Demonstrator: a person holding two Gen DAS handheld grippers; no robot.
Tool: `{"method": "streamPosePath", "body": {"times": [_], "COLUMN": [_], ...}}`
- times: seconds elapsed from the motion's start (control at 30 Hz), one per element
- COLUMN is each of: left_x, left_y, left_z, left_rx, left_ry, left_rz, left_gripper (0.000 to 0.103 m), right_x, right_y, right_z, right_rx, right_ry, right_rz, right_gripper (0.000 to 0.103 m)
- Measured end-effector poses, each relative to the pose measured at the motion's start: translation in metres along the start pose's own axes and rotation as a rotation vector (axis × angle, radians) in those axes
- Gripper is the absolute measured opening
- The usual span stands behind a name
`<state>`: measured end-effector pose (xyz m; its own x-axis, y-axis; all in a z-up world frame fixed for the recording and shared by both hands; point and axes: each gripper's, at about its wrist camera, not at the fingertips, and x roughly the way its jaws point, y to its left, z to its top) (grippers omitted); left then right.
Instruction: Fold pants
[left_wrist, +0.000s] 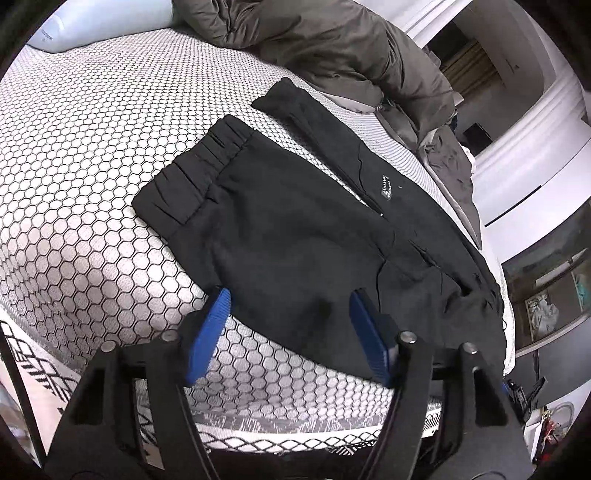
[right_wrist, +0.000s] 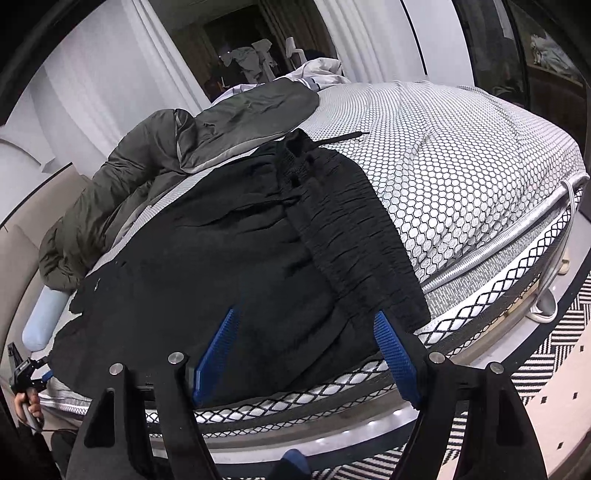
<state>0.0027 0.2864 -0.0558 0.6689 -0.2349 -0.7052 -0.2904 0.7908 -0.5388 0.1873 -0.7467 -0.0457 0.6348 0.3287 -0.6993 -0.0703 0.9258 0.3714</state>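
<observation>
Black pants (left_wrist: 295, 221) lie spread on the honeycomb-patterned mattress (left_wrist: 92, 147), with the gathered elastic waistband (left_wrist: 192, 173) toward the left. My left gripper (left_wrist: 290, 301) is open, and its blue pads (left_wrist: 218, 314) straddle the pants' near edge without pressing on it. In the right wrist view the same pants (right_wrist: 221, 258) fill the middle, and the waistband (right_wrist: 351, 229) runs down toward the bed's edge. My right gripper (right_wrist: 306, 325) is open just over the cloth near that waistband, holding nothing. A hand (right_wrist: 31, 404) shows at the lower left.
An olive-grey quilt (left_wrist: 332, 48) is bunched along the far side of the bed, touching the pants' far end. A pale blue pillow (left_wrist: 92, 22) lies at the head. A white cable (right_wrist: 565, 221) hangs over the mattress corner. A black-and-white rug (right_wrist: 535, 369) covers the floor.
</observation>
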Motion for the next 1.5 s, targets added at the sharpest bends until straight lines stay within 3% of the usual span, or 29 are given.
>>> {"method": "streamPosePath", "body": {"times": [0.3, 0.43, 0.47, 0.53, 0.63, 0.73, 0.87, 0.9, 0.97, 1.13, 1.27, 1.43, 1.47, 1.5], "left_x": [0.01, 0.031, 0.034, 0.043, 0.05, 0.046, 0.036, 0.037, 0.047, 0.051, 0.063, 0.07, 0.071, 0.072], "left_y": [-0.003, -0.003, -0.007, -0.014, -0.017, -0.013, -0.009, -0.007, -0.002, -0.011, -0.024, -0.027, -0.027, -0.026], "left_z": [-0.007, 0.013, 0.017, 0.027, 0.036, 0.039, 0.035, 0.033, 0.032, 0.034, 0.035, 0.039, 0.04, 0.04], "left_rx": [-0.011, -0.074, -0.062, -0.041, -0.044, -0.066, -0.061, -0.062, -0.067, -0.053, -0.018, -0.021, -0.025, -0.031], "left_ry": [0.01, -0.004, -0.013, -0.025, -0.035, -0.052, -0.049, -0.037, 0.014, 0.016, 0.019, 0.018, 0.017, 0.016], "left_rz": [-0.041, -0.057, -0.041, 0.003, 0.035, 0.034, 0.034, 0.032, 0.013, -0.063, -0.031, -0.038, -0.038, -0.037], "left_gripper": [0.064, 0.064, 0.061, 0.039, 0.016, 0.01, 0.011, 0.011, 0.023, 0.061, 0.063, 0.063, 0.063, 0.062], "right_x": [-0.019, -0.004, 0.0, 0.01, 0.02, 0.023, 0.019, 0.019, 0.021, 0.015, 0.025, 0.032, 0.037, 0.038], "right_y": [-0.013, -0.026, -0.029, -0.039, -0.052, -0.063, -0.076, -0.078, -0.076, -0.067, -0.084, -0.096, -0.096, -0.094], "right_z": [-0.014, -0.015, -0.014, -0.016, -0.018, -0.019, -0.023, -0.022, -0.019, -0.014, -0.03, -0.034, -0.031, -0.029], "right_rx": [0.048, 0.148, 0.174, 0.247, 0.316, 0.358, 0.382, 0.388, 0.371, 0.329, 0.426, 0.481, 0.485, 0.479], "right_ry": [-0.01, -0.001, 0.003, 0.011, 0.004, -0.006, -0.037, -0.048, -0.047, -0.082, -0.066, -0.12, -0.116, -0.114], "right_rz": [0.017, 0.102, 0.12, 0.138, 0.152, 0.113, 0.14, 0.175, 0.219, 0.262, 0.258, 0.344, 0.349, 0.346], "right_gripper": [0.078, 0.078, 0.078, 0.078, 0.078, 0.078, 0.077, 0.068, 0.064, 0.058, 0.058, 0.058, 0.054, 0.039]}}
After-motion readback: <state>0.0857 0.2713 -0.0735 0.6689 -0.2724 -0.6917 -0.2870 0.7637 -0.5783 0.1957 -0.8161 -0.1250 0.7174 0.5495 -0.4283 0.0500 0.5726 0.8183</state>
